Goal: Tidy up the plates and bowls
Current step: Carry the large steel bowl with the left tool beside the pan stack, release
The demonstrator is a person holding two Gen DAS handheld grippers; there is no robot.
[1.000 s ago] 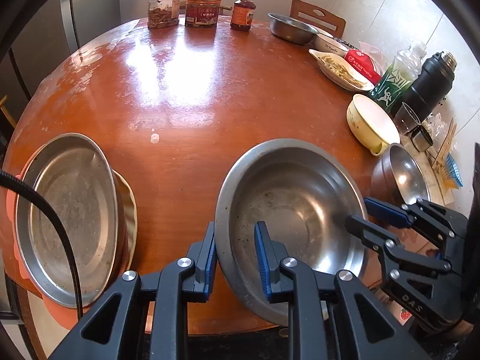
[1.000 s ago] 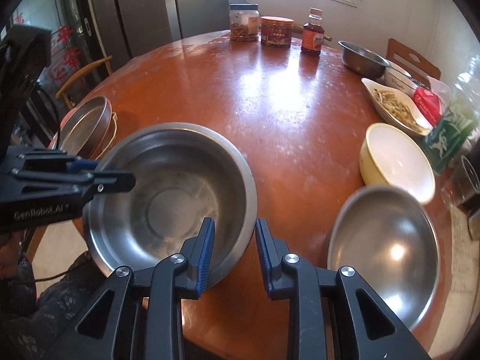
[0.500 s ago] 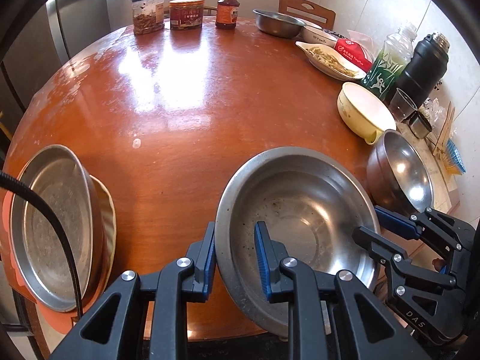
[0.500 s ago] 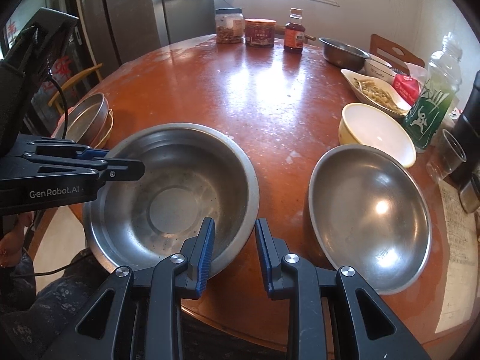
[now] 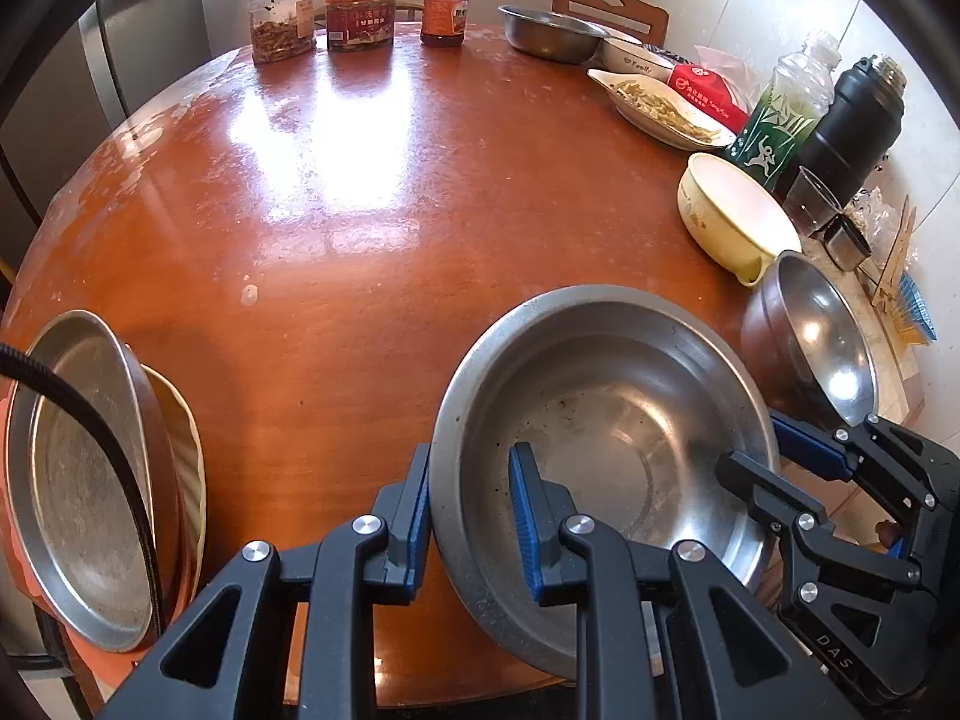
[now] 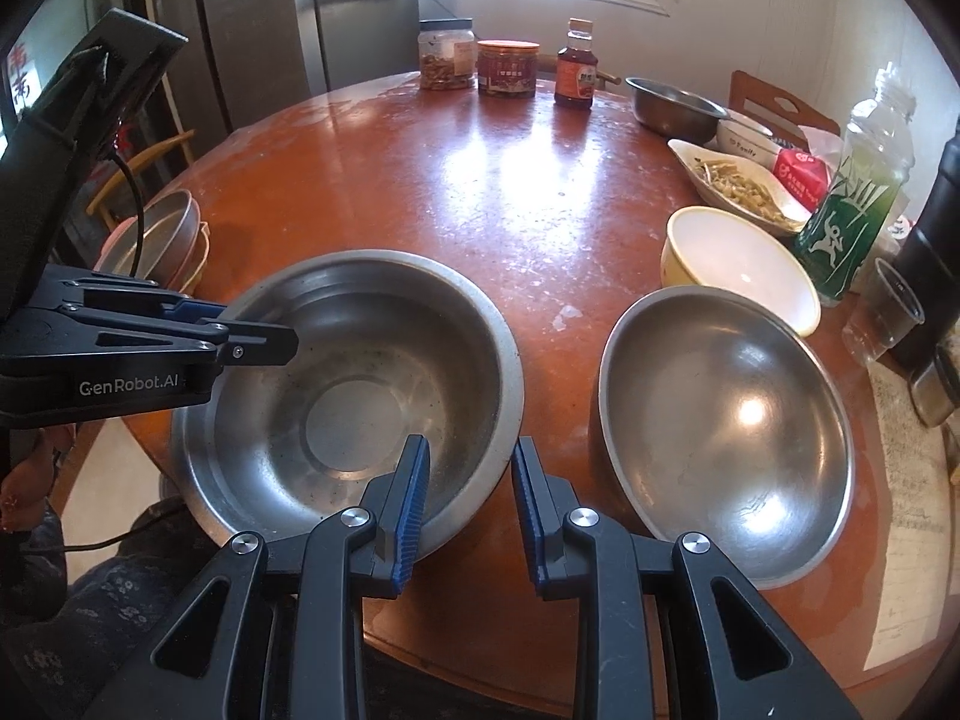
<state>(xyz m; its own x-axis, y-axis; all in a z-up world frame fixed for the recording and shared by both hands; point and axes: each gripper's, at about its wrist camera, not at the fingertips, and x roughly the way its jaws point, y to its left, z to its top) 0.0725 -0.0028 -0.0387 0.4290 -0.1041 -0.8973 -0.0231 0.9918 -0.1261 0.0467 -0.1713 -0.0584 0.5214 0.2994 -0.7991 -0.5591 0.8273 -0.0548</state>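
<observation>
A large steel bowl (image 5: pixel 606 420) (image 6: pixel 360 396) hangs over the round table's near edge, held from both sides. My left gripper (image 5: pixel 471 516) is shut on its left rim, one pad inside and one outside. My right gripper (image 6: pixel 471 501) is shut on the opposite rim and also shows in the left wrist view (image 5: pixel 780 456). My left gripper (image 6: pixel 252 336) reaches in from the left in the right wrist view. A second steel bowl (image 6: pixel 720 420) (image 5: pixel 822 348) sits just right of the held one. Behind it stands a yellow bowl (image 6: pixel 738 264) (image 5: pixel 732 222).
A stack of steel and coloured plates (image 5: pixel 78 480) (image 6: pixel 162 234) rests at the table's left edge. Along the right edge are a dish of food (image 6: pixel 738 180), a green bottle (image 6: pixel 858 198), a black flask (image 5: pixel 852 120) and a cup (image 6: pixel 882 318). Jars (image 5: pixel 360 18) and another steel bowl (image 5: pixel 549 33) stand at the far side.
Both grippers have carried the large bowl to the right, closer to the second steel bowl. The plate stack has slid toward the left edge of the left wrist view.
</observation>
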